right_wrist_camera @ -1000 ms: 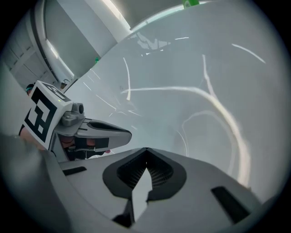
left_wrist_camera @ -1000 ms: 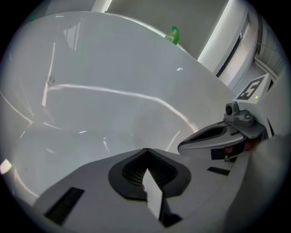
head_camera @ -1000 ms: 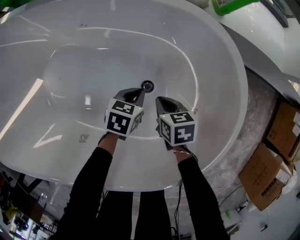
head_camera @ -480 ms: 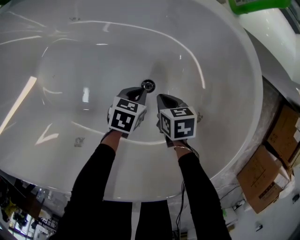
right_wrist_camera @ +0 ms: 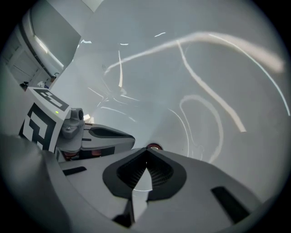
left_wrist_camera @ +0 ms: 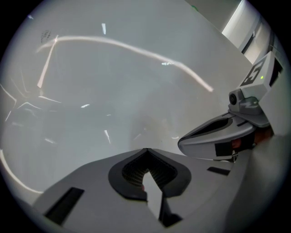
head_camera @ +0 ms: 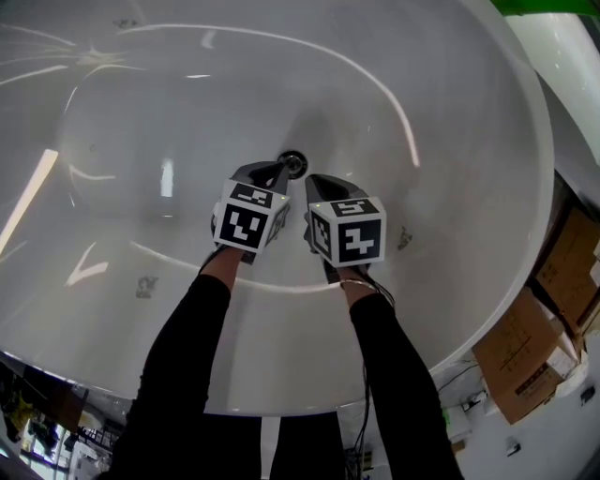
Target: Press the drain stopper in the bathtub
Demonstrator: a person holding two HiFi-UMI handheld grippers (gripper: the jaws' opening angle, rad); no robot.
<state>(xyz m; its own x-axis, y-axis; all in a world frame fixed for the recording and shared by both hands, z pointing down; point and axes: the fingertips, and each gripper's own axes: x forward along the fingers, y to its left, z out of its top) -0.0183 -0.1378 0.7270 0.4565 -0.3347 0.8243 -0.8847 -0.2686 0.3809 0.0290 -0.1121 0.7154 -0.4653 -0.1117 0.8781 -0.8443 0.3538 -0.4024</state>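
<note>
The round chrome drain stopper [head_camera: 294,162] sits in the floor of the white bathtub [head_camera: 450,234]. My left gripper [head_camera: 279,170] is shut and empty, its tip right beside the stopper's near left edge; I cannot tell whether it touches. My right gripper [head_camera: 314,182] is also shut and empty, just right of and nearer than the stopper. In the right gripper view the stopper [right_wrist_camera: 153,146] peeks out just past the shut jaws of my right gripper [right_wrist_camera: 146,151], with the left gripper [right_wrist_camera: 107,135] alongside. In the left gripper view the stopper is hidden behind my left gripper [left_wrist_camera: 145,150].
The tub's curved walls rise all around the grippers. Cardboard boxes [head_camera: 553,309] stand on the floor outside the tub at the right. A green object [head_camera: 548,6] shows at the top right edge. Cables [head_camera: 361,412] hang by the right sleeve.
Both grippers have moved forward toward the drain and closer together. The left tip now reaches the stopper's edge. Both stayed shut.
</note>
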